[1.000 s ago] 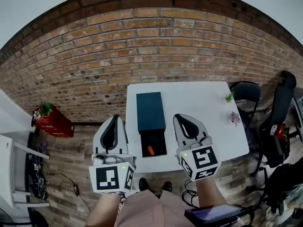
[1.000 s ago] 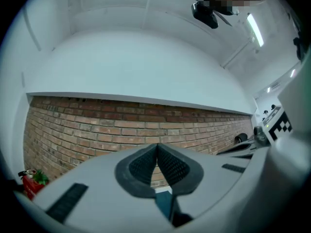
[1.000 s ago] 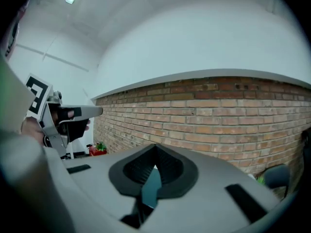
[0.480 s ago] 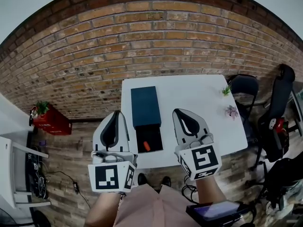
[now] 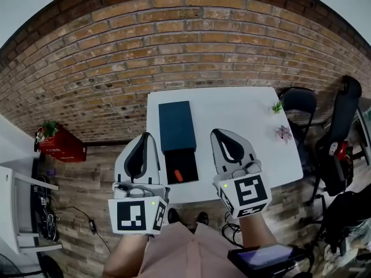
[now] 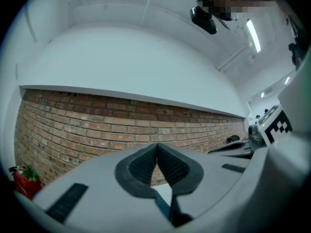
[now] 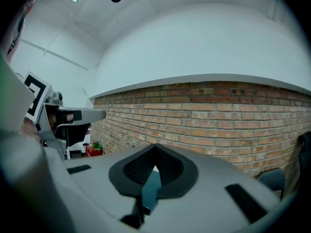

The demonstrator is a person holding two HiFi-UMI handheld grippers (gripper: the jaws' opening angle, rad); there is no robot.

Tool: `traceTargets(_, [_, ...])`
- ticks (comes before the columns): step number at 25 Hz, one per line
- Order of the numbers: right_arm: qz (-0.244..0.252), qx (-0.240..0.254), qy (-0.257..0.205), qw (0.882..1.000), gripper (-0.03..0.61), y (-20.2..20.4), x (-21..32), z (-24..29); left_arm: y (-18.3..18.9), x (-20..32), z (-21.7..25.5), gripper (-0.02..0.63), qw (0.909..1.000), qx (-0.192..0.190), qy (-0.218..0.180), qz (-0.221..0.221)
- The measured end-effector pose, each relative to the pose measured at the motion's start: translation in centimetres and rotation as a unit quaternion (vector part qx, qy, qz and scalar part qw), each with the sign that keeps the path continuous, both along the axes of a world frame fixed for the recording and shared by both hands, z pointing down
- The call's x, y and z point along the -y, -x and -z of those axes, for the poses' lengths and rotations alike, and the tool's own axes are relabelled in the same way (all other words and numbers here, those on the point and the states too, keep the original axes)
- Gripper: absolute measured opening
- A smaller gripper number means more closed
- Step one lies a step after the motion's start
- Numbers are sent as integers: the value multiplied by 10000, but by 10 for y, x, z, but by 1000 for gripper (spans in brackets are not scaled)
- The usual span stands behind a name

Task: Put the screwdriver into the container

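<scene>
Screwdriver [image 5: 179, 176] sits in container [image 5: 189, 160] (seemingly done). Left gripper [image 5: 145, 135] and right gripper [image 5: 216, 132] flank it, jaws together, empty; a stray swing could shove it.

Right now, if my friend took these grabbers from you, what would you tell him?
The left gripper is shut and empty, held just left of the tray.
The right gripper is shut and empty, held just right of the tray.
The dark box sits on the white table, with its black tray slid out toward you.
The screwdriver shows only as a small orange thing lying in the tray.
Done: the screwdriver looks to be in.
Left: probably nothing, except maybe pushing the tray shut.
</scene>
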State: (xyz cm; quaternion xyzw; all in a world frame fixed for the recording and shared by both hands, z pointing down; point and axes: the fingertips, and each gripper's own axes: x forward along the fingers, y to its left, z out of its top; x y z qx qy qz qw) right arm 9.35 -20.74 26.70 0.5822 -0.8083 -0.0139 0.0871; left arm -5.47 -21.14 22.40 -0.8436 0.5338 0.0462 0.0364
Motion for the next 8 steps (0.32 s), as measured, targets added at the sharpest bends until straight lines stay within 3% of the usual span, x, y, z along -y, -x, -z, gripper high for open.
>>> traceTargets(8, [5,-13,22,10000,-2,4,2,-2,3,2,-2,12,10000,-14,30,1])
